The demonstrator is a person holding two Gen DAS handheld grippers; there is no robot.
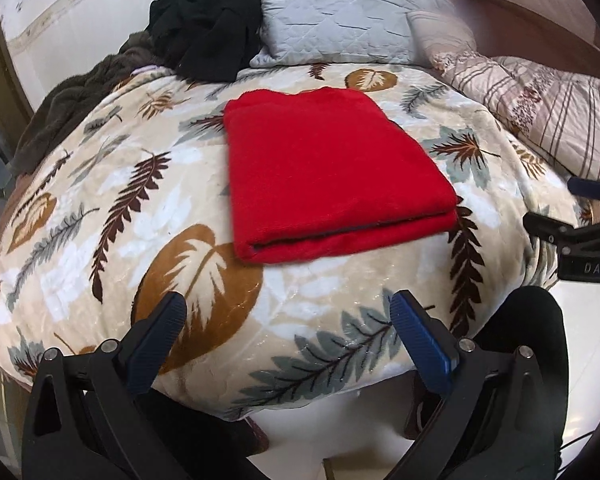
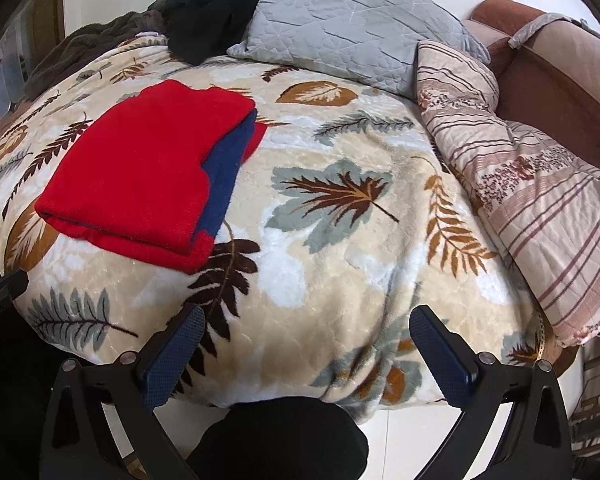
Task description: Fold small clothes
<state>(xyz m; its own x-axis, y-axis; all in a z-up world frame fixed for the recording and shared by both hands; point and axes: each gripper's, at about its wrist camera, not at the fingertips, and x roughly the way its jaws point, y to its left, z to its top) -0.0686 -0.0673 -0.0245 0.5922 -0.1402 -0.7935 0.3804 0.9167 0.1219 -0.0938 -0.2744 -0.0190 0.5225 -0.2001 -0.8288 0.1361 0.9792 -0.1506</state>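
Note:
A red garment [image 1: 324, 172] lies folded into a flat rectangle on the leaf-patterned blanket [image 1: 100, 208]. In the right wrist view the same red garment [image 2: 140, 172] shows a dark blue layer [image 2: 228, 176] between its folds on the right side. My left gripper [image 1: 288, 312] hovers open over the bed's near edge, short of the garment, holding nothing. My right gripper [image 2: 308, 328] is open too, over the blanket [image 2: 340, 220] to the right of the garment. The right gripper's body [image 1: 580, 236] shows at the right edge of the left wrist view.
A grey quilted pillow [image 1: 332, 16] and a black garment heap [image 1: 208, 20] lie at the bed's far end. A striped quilt [image 2: 532, 184] is bunched on the right. A brown throw [image 1: 72, 96] lies at the left. A person's dark-clad leg [image 2: 280, 436] stands by the white floor.

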